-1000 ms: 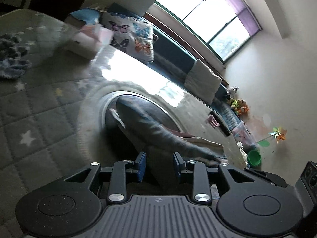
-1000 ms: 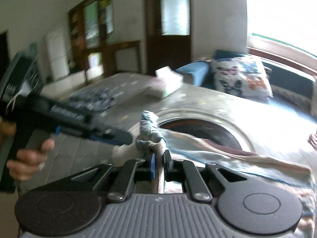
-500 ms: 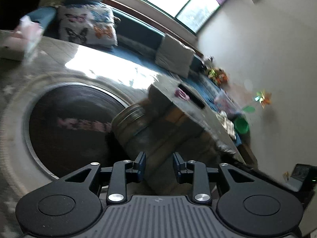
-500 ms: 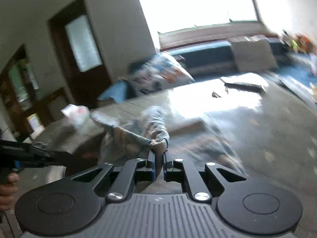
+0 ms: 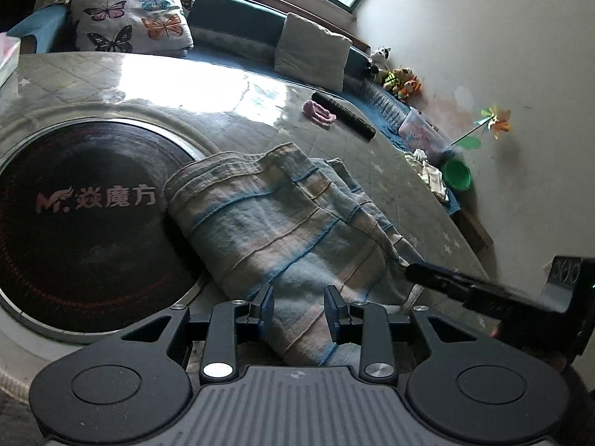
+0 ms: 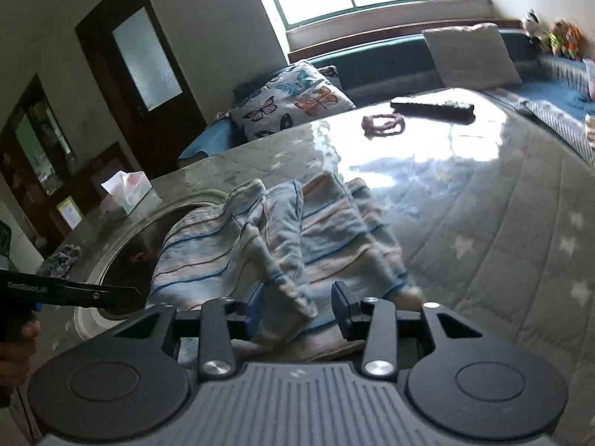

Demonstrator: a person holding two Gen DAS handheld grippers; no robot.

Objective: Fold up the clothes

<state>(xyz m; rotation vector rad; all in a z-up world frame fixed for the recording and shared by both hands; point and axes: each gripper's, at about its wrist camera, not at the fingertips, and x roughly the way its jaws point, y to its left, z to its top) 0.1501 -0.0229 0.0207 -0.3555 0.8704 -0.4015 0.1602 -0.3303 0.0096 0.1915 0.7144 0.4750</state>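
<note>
A pale blue and beige striped garment (image 5: 275, 223) lies folded over on the quilted table cover, partly over the dark round plate (image 5: 74, 223). It also shows in the right wrist view (image 6: 297, 238), bunched with a raised fold at its near edge. My left gripper (image 5: 299, 314) is open just above the cloth's near edge. My right gripper (image 6: 297, 310) is open with the loose fold lying between its fingers, not pinched. The right gripper shows in the left wrist view (image 5: 465, 286) at the cloth's right corner. The left gripper shows in the right wrist view (image 6: 74, 291) at the left.
A black remote (image 6: 431, 106) and a pink hair tie (image 6: 383, 124) lie at the far side of the table (image 6: 502, 223). A tissue box (image 6: 124, 191) stands at the left. A butterfly cushion (image 5: 130, 18) and a grey cushion (image 5: 312, 50) rest on the blue bench behind.
My right gripper has opened and let go of the garment, which now lies folded on the table. My left gripper has swung toward the cloth's near edge and stays open.
</note>
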